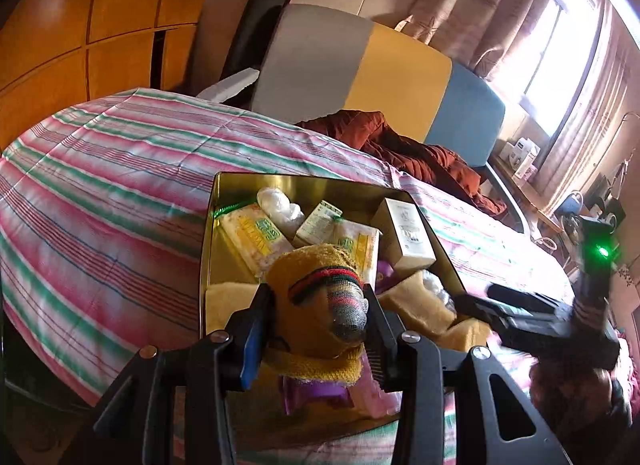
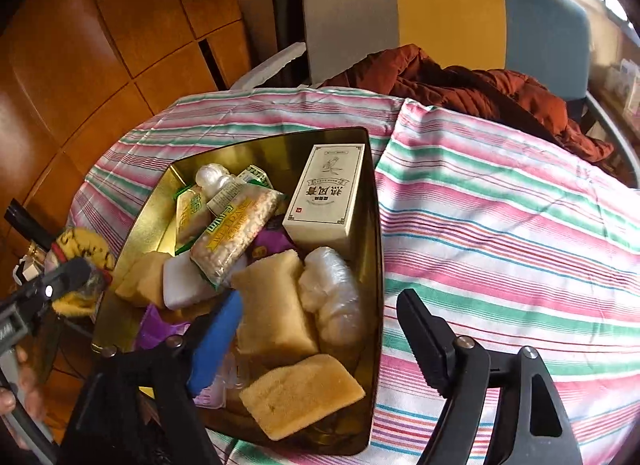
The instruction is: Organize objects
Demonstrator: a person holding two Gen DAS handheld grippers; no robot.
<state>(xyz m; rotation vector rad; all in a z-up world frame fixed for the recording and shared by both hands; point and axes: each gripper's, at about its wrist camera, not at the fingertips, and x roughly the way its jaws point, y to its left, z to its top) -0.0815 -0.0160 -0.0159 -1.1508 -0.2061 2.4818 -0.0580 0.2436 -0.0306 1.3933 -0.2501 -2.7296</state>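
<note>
**A:** What have I got on the left?

**B:** Your left gripper (image 1: 316, 325) is closed on the sock (image 1: 320, 293), a mustard knit one with red, green and black bands. Both pads press its sides. It hangs over the near end of the tin (image 1: 208, 225).

**A:** And my right?

**B:** The right gripper (image 2: 320, 337) stands wide with nothing between the fingers. One finger is over the tin's near end, the other is outside its right wall, above the sheet (image 2: 500, 205).

**A:** Where's the tin?

**B:** On the striped sheet, open, gold inside. In it I see a cream box (image 2: 326, 201) against the right wall, snack packs (image 2: 236, 237) towards the far left, a wrapped white bundle (image 2: 332, 297) just below the box, and two sponges (image 2: 276, 305) at the near end, one beside the bundle, the other (image 2: 300, 393) closest to me.

**A:** Anything beyond the tin?

**B:** A rust jacket (image 2: 460, 85) lies on the far side, against a grey, yellow and blue headboard (image 2: 444, 13).
</note>
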